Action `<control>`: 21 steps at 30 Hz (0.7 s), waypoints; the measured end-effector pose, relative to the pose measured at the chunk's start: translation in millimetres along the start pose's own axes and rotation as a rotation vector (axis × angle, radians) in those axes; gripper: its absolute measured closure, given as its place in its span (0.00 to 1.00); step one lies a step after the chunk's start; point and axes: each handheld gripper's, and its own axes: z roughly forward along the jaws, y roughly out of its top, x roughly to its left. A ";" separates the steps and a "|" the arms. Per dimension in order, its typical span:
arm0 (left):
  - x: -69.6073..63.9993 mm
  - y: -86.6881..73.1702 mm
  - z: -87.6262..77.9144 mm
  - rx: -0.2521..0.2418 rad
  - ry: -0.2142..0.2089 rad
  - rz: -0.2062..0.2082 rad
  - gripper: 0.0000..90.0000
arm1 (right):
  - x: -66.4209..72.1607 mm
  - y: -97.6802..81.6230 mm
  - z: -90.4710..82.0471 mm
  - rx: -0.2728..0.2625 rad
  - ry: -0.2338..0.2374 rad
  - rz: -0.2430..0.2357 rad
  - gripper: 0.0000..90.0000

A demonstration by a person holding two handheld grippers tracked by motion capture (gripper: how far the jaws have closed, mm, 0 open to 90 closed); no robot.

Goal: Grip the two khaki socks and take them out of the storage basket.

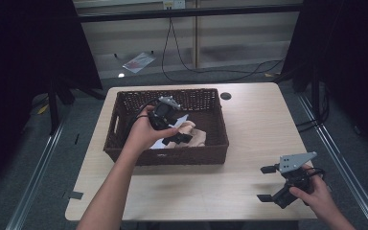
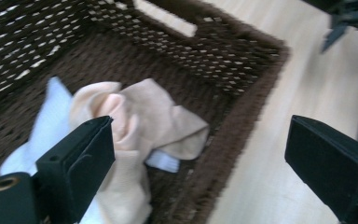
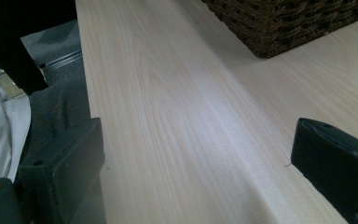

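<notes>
A dark brown wicker basket (image 1: 182,157) stands on the left half of a light wooden table (image 1: 254,124). Inside it lie a crumpled peach cloth (image 1: 197,136) (image 2: 140,116) and a white cloth (image 1: 180,120) (image 2: 51,121) partly under it. My left gripper (image 1: 181,136) (image 2: 200,172) hangs low in the basket just above the cloths. Its jaws are wide open, with nothing between them. My right gripper (image 1: 267,183) (image 3: 196,172) hovers open over bare wood near the table's front right edge. The basket's corner (image 3: 284,23) lies well beyond it.
A round black grommet (image 1: 225,96) sits in the table behind the basket. Black cables (image 1: 182,62) and a clear plastic bag (image 1: 139,61) lie on the floor past the far edge. Dark stands and curtains flank both sides. The table's front edge (image 3: 86,93) drops to grey floor.
</notes>
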 end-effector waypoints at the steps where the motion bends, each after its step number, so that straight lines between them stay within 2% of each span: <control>1: 5.5 -1.5 3.4 -0.014 0.017 -0.041 0.12 | 0.3 0.2 0.0 -0.001 0.001 -0.002 0.03; 3: 8.9 -2.4 4.5 -0.008 0.025 -0.044 0.13 | 0.3 0.2 0.0 -0.002 0.001 -0.002 0.03; 4: 14.4 -4.4 9.0 -0.012 0.034 -0.076 0.14 | 0.3 0.2 0.2 0.000 0.000 -0.001 0.03; 5: 14.4 -4.4 9.0 -0.012 0.034 -0.076 0.15 | 0.3 0.2 0.2 0.000 0.000 -0.001 0.03; 6: 19.6 -5.5 9.6 0.009 0.037 -0.061 0.15 | 0.4 0.2 0.3 0.000 0.001 -0.001 0.03; 7: 22.5 -6.7 12.3 0.000 0.045 -0.078 0.15 | 0.4 0.3 0.4 0.000 0.002 -0.001 0.03; 8: 29.5 -9.5 15.9 0.010 0.052 -0.077 0.18 | 0.5 0.5 0.0 0.000 -0.001 -0.003 0.03; 9: 29.5 -9.5 15.9 0.010 0.052 -0.077 0.20 | 0.5 0.5 0.0 0.000 -0.001 -0.003 0.03; 10: 34.6 -12.9 19.0 0.015 0.059 -0.100 0.21 | 0.4 0.4 -0.2 -0.003 0.001 -0.002 0.03; 12: 39.1 -16.0 21.2 0.023 0.067 -0.107 0.28 | 0.4 0.4 -0.6 -0.001 0.000 -0.004 0.03; 13: 39.1 -16.0 21.2 0.023 0.067 -0.107 0.28 | 0.4 0.4 -0.6 -0.001 0.000 -0.004 0.03; 14: 42.1 -17.8 23.8 0.029 0.082 -0.124 0.29 | 0.4 0.5 -0.5 -0.001 0.002 -0.004 0.03; 15: 42.1 -17.8 23.8 0.029 0.082 -0.124 0.33 | 0.4 0.5 -0.5 -0.001 0.002 -0.004 0.03; 18: 44.4 -17.5 27.9 0.043 0.097 -0.113 0.39 | 0.4 0.4 0.1 -0.002 0.006 -0.006 0.03; 20: 45.9 -17.1 29.0 0.047 0.090 -0.104 0.42 | 0.5 0.5 0.1 -0.002 0.006 -0.004 0.03; 21: 46.2 -16.7 30.2 0.033 0.095 -0.123 0.42 | 0.6 0.5 0.0 -0.003 0.005 -0.004 0.03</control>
